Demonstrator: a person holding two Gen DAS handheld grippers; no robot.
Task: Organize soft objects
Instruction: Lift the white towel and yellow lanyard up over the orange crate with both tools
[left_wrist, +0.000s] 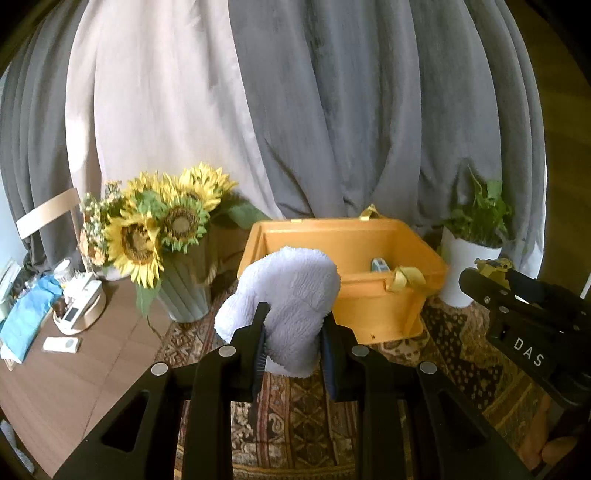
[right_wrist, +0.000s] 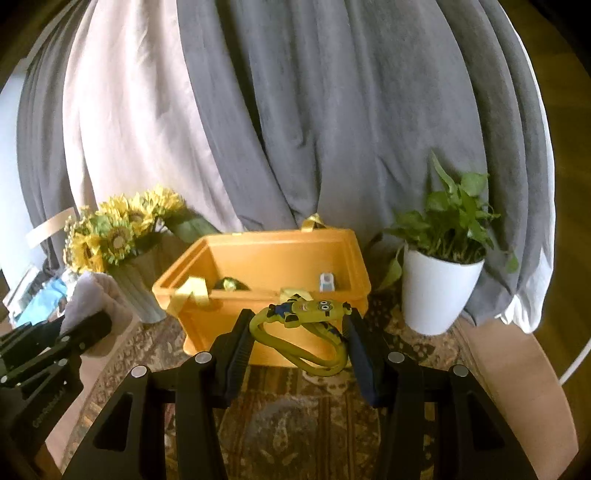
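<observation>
Left gripper (left_wrist: 293, 325) jaws clamp a white fluffy towel (left_wrist: 284, 295), right gripper (right_wrist: 297, 332) jaws pinch a yellow rubbery toy (right_wrist: 301, 325); both held up just before the orange bin (right_wrist: 266, 258) on the patterned rug (right_wrist: 295, 424).

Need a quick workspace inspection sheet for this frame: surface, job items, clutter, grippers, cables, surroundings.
Surface: patterned rug over a wooden table.
Job's things: open yellow bin on the rug with small items inside; fluffy white towel; yellow cartoon-figure strap toy.
Clutter: small boxes, a blue cloth and a white remote at the table's left end.
Grippers: left gripper shut on the towel; right gripper shut on the strap toy, both held in front of the bin.
Cables: nothing seen.
Surroundings: sunflowers in a ribbed vase, potted plant in a white pot, grey and beige curtains behind.
</observation>
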